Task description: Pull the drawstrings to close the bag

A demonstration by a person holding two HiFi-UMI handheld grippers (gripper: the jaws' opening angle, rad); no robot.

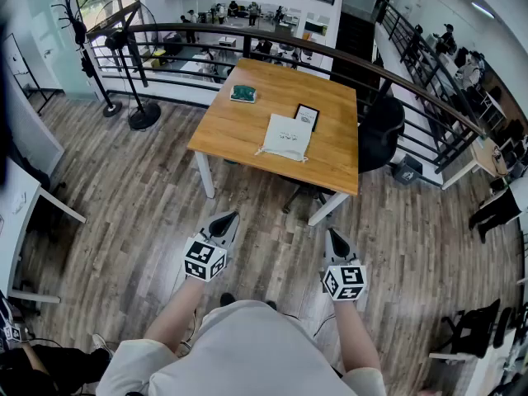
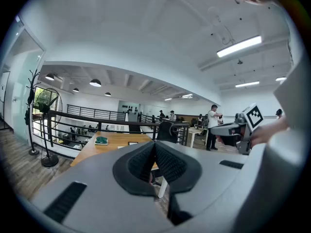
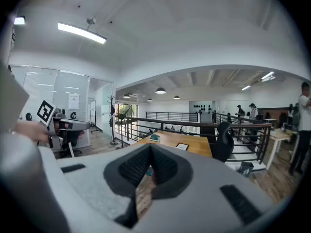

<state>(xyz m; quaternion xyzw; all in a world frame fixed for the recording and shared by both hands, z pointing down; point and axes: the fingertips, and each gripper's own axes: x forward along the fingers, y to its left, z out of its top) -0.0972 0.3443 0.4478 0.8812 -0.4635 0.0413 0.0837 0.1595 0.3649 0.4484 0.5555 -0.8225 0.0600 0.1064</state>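
Head view: the bag (image 1: pixel 286 136) is seen flat on the counter (image 1: pixel 239 126) at twelve o'clock — its drawstrings too small to be made out. Left tongs (image 1: pixel 228 219) and right tongs (image 1: pixel 333 235) are clenched empty, well apart from it.

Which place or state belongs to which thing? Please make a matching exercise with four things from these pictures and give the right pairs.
Things:
1. white drawstring bag
2. green object
3. black office chair
4. left gripper

Places or states:
A. on the floor, at the right side of the wooden table
B. shut and empty, short of the table
C. table's far left corner
D. near the table's front edge

Pairs: 1-D, 2-C, 3-A, 4-B
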